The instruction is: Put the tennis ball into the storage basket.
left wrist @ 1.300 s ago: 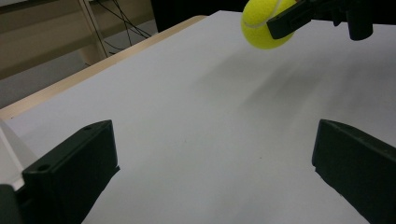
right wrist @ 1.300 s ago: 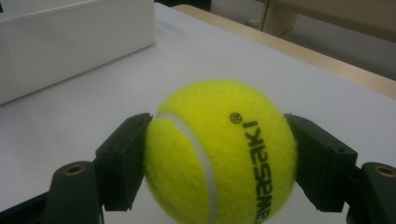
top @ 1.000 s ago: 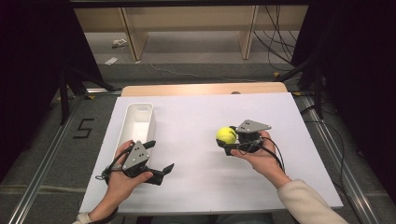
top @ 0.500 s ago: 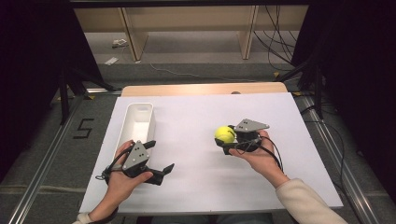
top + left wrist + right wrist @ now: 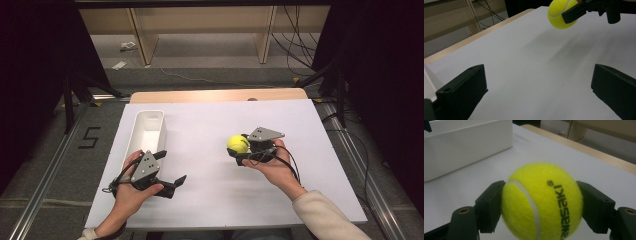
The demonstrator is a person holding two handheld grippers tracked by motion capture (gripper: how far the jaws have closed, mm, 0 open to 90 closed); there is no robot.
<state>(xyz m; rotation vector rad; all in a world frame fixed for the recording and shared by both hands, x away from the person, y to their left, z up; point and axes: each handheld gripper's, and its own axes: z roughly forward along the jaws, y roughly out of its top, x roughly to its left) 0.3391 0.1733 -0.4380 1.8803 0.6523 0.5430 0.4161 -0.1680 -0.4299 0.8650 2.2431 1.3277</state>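
A yellow tennis ball [image 5: 238, 144] is clamped between the jaws of my right gripper [image 5: 239, 149], held a little above the white table right of centre. Up close in the right gripper view the ball [image 5: 541, 200] fills the gap, both black pads pressing its sides. My left gripper [image 5: 172, 172] rests at the front left of the table, jaws wide apart with nothing between them. From the left gripper view the ball [image 5: 560, 13] hangs at the top right, in the other gripper's jaws.
A long white tray [image 5: 141, 142] lies at the left of the white table sheet [image 5: 200, 125], just beyond my left hand. The wooden table edge [image 5: 215, 95] runs along the back. Shelving and cables stand on the floor behind.
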